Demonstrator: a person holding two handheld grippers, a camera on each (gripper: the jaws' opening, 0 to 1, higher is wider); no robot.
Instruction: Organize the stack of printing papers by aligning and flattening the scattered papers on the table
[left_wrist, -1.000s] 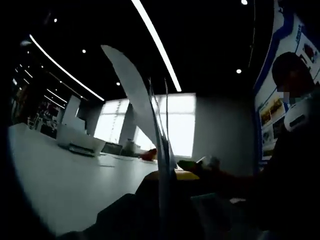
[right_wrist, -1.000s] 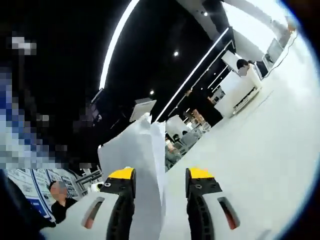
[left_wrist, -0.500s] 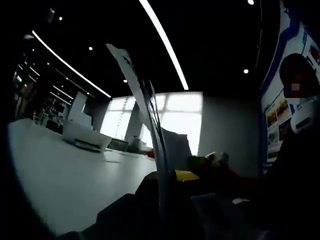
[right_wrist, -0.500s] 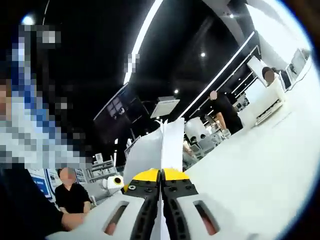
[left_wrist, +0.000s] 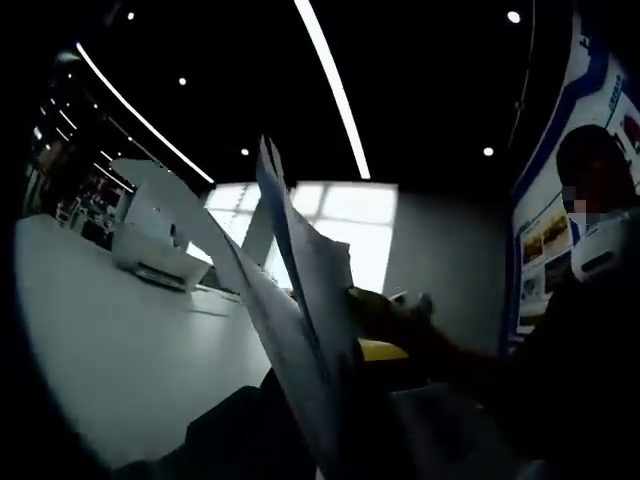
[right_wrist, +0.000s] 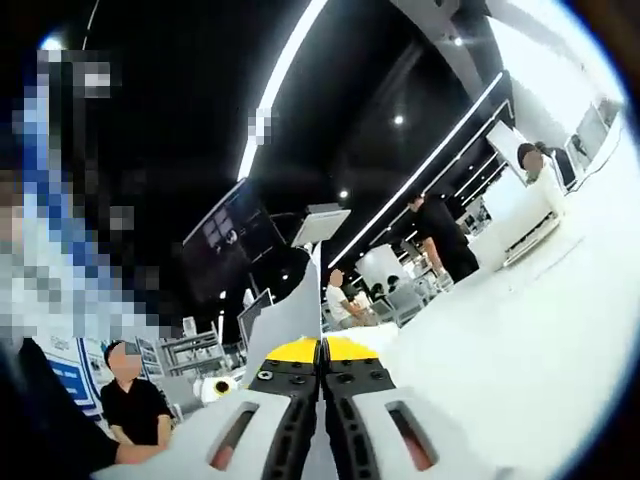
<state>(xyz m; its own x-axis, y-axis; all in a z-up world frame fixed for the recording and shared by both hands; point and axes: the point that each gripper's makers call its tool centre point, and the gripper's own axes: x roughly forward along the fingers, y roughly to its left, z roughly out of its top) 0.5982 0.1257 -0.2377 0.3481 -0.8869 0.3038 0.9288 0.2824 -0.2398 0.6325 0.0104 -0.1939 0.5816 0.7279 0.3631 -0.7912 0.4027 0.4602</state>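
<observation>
1. In my right gripper view, the right gripper (right_wrist: 322, 350) has its two jaws pressed together, yellow tips touching, with the papers (right_wrist: 296, 312) pinched in the thin line between them.
2. The papers stick up from those jaws, standing on edge and leaning a little to the left of the picture.
3. The right gripper points up and away from me, over the white bench (right_wrist: 520, 340).
4. In my left gripper view, the papers (left_wrist: 300, 320) rise from the bottom middle, right where the left gripper's jaws should be.
5. Those jaws are very dark and the sheets cover them, so I cannot tell if they are open or closed.
6. The sheets there are fanned apart and lean to the left, with a folded top corner against the bright window (left_wrist: 345, 235).
7. Just right of the sheets I see a yellow tip (left_wrist: 385, 350) and a dark arm of a person (left_wrist: 590, 330) sitting at the right edge.
8. The bench (left_wrist: 110, 340) spreads out on the left, with a white box-shaped machine (left_wrist: 160, 262) standing far back on it.
9. In my right gripper view, people stand and sit far off in the room.
</observation>
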